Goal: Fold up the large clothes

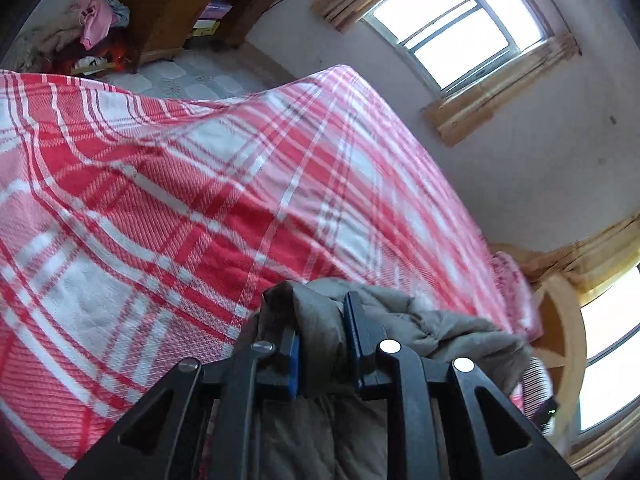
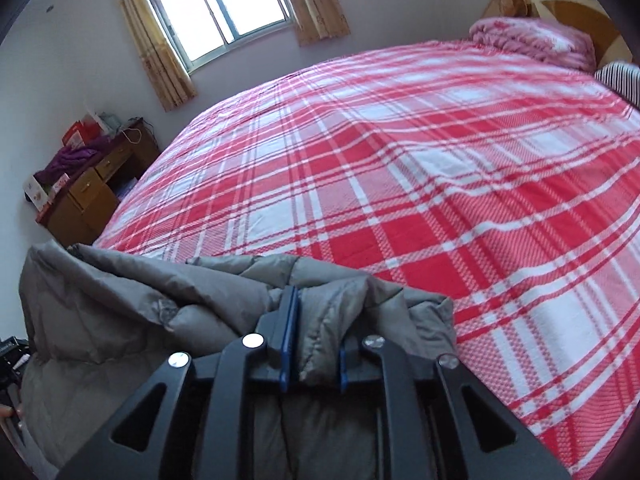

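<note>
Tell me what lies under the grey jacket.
The jacket rests on the plaid bedspread, gripped by both tongs. Whatever is beneath its bulk is covered.

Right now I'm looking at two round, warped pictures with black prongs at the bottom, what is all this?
Each picture comes from a wide-angle camera on a hand-held claw; a person carries one in each hand. The black prongs are the claw's two fingers. One picture looks along the left claw, the other along the right claw. Both pinch folds of the same grey padded jacket between blue pads, at the near edge of a bed with a red and white checked cover. A pink folded blanket lies at the far end. Behind are a curtained window and a wooden desk.
</note>
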Available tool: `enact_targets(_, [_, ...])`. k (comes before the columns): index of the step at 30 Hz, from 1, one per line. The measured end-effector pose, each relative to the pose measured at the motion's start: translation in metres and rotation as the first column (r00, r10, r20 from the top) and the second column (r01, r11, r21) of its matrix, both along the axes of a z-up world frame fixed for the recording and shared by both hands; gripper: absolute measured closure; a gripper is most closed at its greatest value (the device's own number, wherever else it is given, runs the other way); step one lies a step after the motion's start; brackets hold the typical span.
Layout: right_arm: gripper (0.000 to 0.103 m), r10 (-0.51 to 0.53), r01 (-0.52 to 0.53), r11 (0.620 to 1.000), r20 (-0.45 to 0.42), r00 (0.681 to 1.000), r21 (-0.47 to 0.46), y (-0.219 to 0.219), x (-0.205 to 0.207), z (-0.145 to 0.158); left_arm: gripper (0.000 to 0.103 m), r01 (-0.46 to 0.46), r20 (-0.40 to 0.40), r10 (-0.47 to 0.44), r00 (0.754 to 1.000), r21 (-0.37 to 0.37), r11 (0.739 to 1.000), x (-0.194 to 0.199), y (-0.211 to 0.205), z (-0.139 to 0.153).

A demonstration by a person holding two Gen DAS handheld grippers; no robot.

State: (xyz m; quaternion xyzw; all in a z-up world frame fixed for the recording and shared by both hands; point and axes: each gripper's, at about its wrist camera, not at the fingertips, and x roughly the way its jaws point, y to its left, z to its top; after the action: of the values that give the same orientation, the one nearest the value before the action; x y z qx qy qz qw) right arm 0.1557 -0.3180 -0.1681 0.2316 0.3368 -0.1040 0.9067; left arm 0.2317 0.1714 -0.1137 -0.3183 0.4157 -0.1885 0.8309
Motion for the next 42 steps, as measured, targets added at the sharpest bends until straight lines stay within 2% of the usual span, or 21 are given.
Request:
enact_targets(1, [0.084, 0.003, -0.003, 1.0, 0.006, 1.0, 0.022, -0.002, -0.001, 0.0, 0.074, -0.005, 0.026, 0.006, 1.0, -0.009, 1.0, -0.004, 0.007, 0.01])
enact_targets(3, [0.082, 0.011, -0.013, 0.997, 0.019, 1.0, 0.074, -0.007, -0.004, 0.0, 0.045, -0.038, 0.094, 0.037, 0.995, 0.016, 0.999, -0.013, 0.021, 0.035])
enact_targets(4, [0.081, 0.014, -0.015, 0.995, 0.02, 1.0, 0.095, -0.009, -0.007, 0.001, 0.018, -0.054, 0.132, 0.05, 0.99, 0.029, 0.998, -0.019, 0.03, 0.051])
enact_targets(5, [0.08, 0.012, -0.014, 0.994, 0.015, 1.0, 0.107, -0.011, -0.008, 0.003, 0.008, -0.061, 0.15, 0.056, 0.987, 0.03, 0.998, -0.022, 0.035, 0.06])
enact_targets(6, [0.075, 0.012, -0.014, 0.992, 0.015, 1.0, 0.127, -0.013, -0.01, 0.008, 0.008, -0.073, 0.168, 0.067, 0.984, 0.032, 0.997, -0.026, 0.042, 0.069])
enact_targets(8, [0.048, 0.019, -0.028, 0.983, 0.053, 0.998, 0.183, -0.018, -0.02, 0.024, 0.008, -0.099, 0.185, 0.084, 0.979, 0.076, 0.992, -0.037, 0.049, 0.087])
enact_targets(9, [0.018, 0.019, -0.038, 0.978, 0.095, 0.995, 0.205, -0.021, -0.028, 0.036, 0.008, -0.099, 0.198, 0.078, 0.977, 0.101, 0.99, -0.044, 0.048, 0.094])
enact_targets(10, [0.005, 0.004, -0.034, 0.978, 0.146, 0.989, 0.204, -0.022, -0.038, 0.052, 0.008, -0.089, 0.206, 0.063, 0.976, 0.117, 0.989, -0.048, 0.045, 0.098])
enact_targets(11, [0.004, -0.018, -0.016, 0.984, 0.191, 0.981, 0.176, -0.021, -0.048, 0.069, 0.008, -0.068, 0.215, 0.036, 0.976, 0.143, 0.987, -0.053, 0.037, 0.102])
enact_targets(13, [0.011, -0.042, 0.023, 0.996, 0.223, 0.974, 0.088, -0.013, -0.062, 0.095, 0.008, -0.023, 0.238, -0.028, 0.971, 0.208, 0.978, -0.068, 0.01, 0.111])
enact_targets(14, [0.023, -0.042, 0.043, 0.999, 0.227, 0.973, 0.004, -0.001, -0.07, 0.115, 0.008, 0.003, 0.252, -0.062, 0.966, 0.23, 0.973, -0.072, -0.005, 0.111])
enact_targets(15, [0.052, -0.019, 0.031, 0.998, 0.233, 0.972, -0.047, 0.011, -0.072, 0.126, 0.008, 0.043, 0.267, -0.115, 0.957, 0.26, 0.965, -0.078, -0.027, 0.112])
enact_targets(16, [0.065, 0.02, 0.001, 0.996, 0.226, 0.974, -0.094, 0.025, -0.072, 0.136, 0.008, 0.082, 0.276, -0.167, 0.946, 0.294, 0.952, -0.083, -0.052, 0.112])
enact_targets(18, [0.076, 0.136, -0.111, 0.984, 0.182, 0.974, -0.139, 0.062, -0.059, 0.146, 0.008, 0.127, 0.285, -0.234, 0.93, 0.347, 0.929, -0.093, -0.088, 0.111])
enact_targets(20, [0.076, 0.254, -0.233, 0.962, 0.16, 0.954, -0.139, 0.104, -0.042, 0.145, 0.008, 0.151, 0.282, -0.276, 0.919, 0.395, 0.906, -0.095, -0.128, 0.104])
enact_targets(23, [0.076, 0.325, -0.303, 0.931, 0.086, 0.942, -0.205, 0.152, -0.01, 0.128, 0.008, 0.179, 0.252, -0.298, 0.921, 0.405, 0.897, -0.083, -0.164, 0.086])
enact_targets(28, [0.076, 0.291, -0.297, 0.918, -0.064, 0.955, -0.262, 0.176, 0.043, 0.063, 0.008, 0.125, 0.198, -0.254, 0.947, 0.501, 0.856, -0.056, -0.178, 0.049])
enact_targets(32, [0.076, 0.259, -0.269, 0.946, -0.078, 0.963, -0.183, 0.156, 0.05, 0.023, 0.008, 0.102, 0.167, -0.194, 0.967, 0.445, 0.89, -0.044, -0.164, 0.021])
enact_targets(36, [0.076, 0.26, -0.266, 0.946, -0.059, 0.964, -0.184, 0.156, 0.052, 0.012, 0.008, 0.052, 0.226, -0.179, 0.958, 0.475, 0.878, -0.049, -0.171, 0.007])
enact_targets(38, [0.076, 0.266, -0.274, 0.944, -0.067, 0.962, -0.186, 0.159, 0.053, 0.011, 0.007, 0.052, 0.21, -0.179, 0.961, 0.497, 0.866, -0.047, -0.177, 0.003])
enact_targets(42, [0.076, 0.273, -0.283, 0.949, -0.087, 0.958, -0.139, 0.156, 0.061, 0.004, 0.007, 0.072, 0.169, -0.171, 0.971, 0.471, 0.879, -0.039, -0.172, -0.007])
